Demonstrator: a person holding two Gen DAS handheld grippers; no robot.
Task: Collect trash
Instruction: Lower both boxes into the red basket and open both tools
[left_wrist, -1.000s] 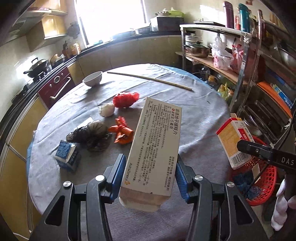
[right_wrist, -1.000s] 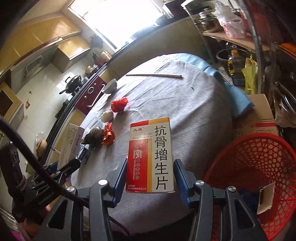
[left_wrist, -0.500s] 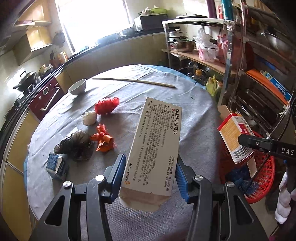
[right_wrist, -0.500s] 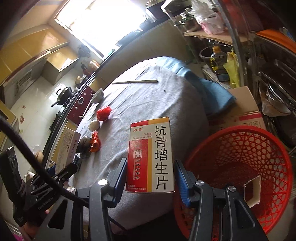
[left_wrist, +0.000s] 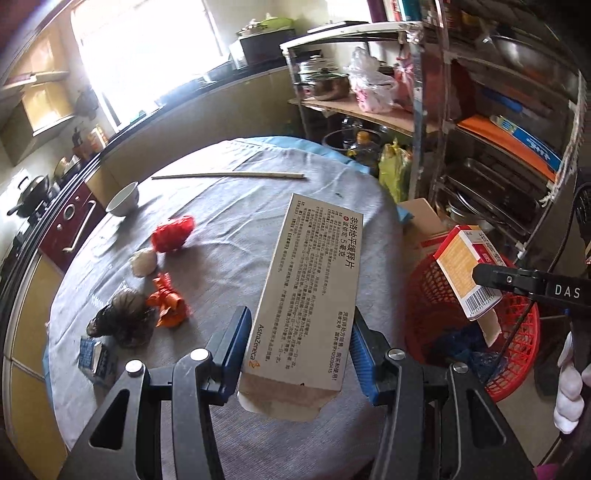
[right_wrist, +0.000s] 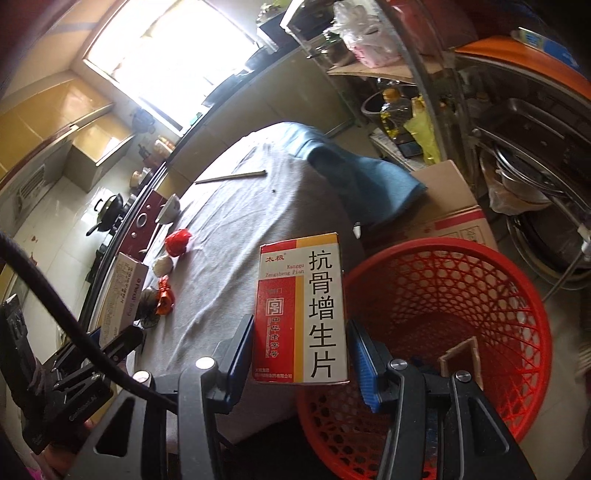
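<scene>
My left gripper (left_wrist: 299, 347) is shut on a long grey medicine box (left_wrist: 310, 295) and holds it above the round table (left_wrist: 229, 229). My right gripper (right_wrist: 301, 354) is shut on a red and white medicine box (right_wrist: 306, 310), which hangs over the near rim of the red mesh basket (right_wrist: 443, 288). The same box (left_wrist: 465, 269) and basket (left_wrist: 517, 343) show at the right of the left wrist view. On the table lie a red wad (left_wrist: 171, 232), a white wad (left_wrist: 144, 260), an orange wrapper (left_wrist: 166, 301), a dark bag (left_wrist: 122, 317) and a small blue box (left_wrist: 94, 354).
A white bowl (left_wrist: 123, 197) and a long stick (left_wrist: 229, 175) lie at the table's far side. A cardboard box (right_wrist: 447, 206) stands behind the basket. Metal shelves (left_wrist: 498, 122) with pots and bags stand at the right. Kitchen counters run along the far wall.
Both grippers have moved right with their boxes. The right gripper's box now hangs over the red basket's rim instead of over the table's edge.
</scene>
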